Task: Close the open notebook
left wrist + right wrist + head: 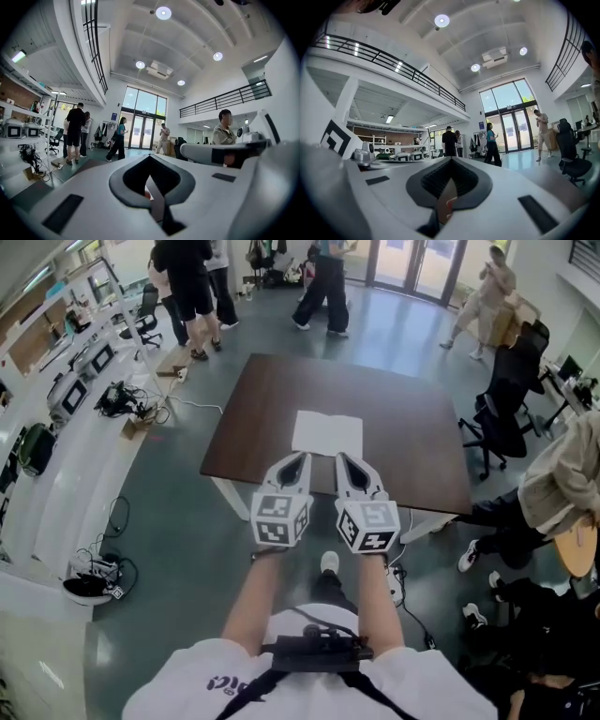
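Observation:
The open notebook [326, 432] lies flat on the dark brown table [272, 395], white pages up, near the table's front edge. Both grippers are held side by side over that edge, pointing level at the notebook. The left gripper [300, 457] has its tips just short of the notebook's near left corner, jaws together and empty. The right gripper [343, 457] sits close beside it with its tips at the notebook's near edge, jaws also together and empty. In the left gripper view [151, 157] and the right gripper view [450, 160] the jaws meet at a point. The notebook is hidden in both gripper views.
Black office chairs [506, 399] stand off the table's right side, and a seated person [562, 479] is beyond them. Several people [187, 287] stand at the far end of the room. Workbenches with equipment [70, 381] and floor cables [122, 401] line the left.

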`<state>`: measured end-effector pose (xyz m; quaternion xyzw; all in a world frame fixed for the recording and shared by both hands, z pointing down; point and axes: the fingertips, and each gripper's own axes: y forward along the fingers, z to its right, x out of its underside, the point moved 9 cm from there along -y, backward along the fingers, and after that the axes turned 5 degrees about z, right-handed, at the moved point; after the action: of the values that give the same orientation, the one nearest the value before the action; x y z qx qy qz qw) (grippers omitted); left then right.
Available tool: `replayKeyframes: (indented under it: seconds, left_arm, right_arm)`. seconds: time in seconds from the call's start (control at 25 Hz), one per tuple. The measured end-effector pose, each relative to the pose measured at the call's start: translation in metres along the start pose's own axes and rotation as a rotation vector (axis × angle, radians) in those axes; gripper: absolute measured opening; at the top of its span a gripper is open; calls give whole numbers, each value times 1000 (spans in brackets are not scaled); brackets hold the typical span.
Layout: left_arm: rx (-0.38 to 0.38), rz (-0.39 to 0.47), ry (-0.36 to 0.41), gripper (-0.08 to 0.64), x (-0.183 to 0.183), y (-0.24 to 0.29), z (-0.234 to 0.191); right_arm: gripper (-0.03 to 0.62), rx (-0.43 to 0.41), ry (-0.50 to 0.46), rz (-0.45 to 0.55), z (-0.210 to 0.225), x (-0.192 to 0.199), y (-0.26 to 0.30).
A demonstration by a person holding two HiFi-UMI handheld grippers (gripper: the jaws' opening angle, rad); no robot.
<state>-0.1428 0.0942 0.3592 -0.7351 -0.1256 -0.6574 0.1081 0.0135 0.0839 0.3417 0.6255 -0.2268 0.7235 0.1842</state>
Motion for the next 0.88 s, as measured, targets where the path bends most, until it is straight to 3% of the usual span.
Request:
replayKeyframes:
  seconds: [0.6,0.88]
  left_arm:
    - [-28,10,53,9,-7,215,-11]
    - [-67,-6,41,9,6,265,-20]
  right_arm:
    - [2,-65,-7,21,156,-4,151]
    - [2,-105,2,-9,201,9,198]
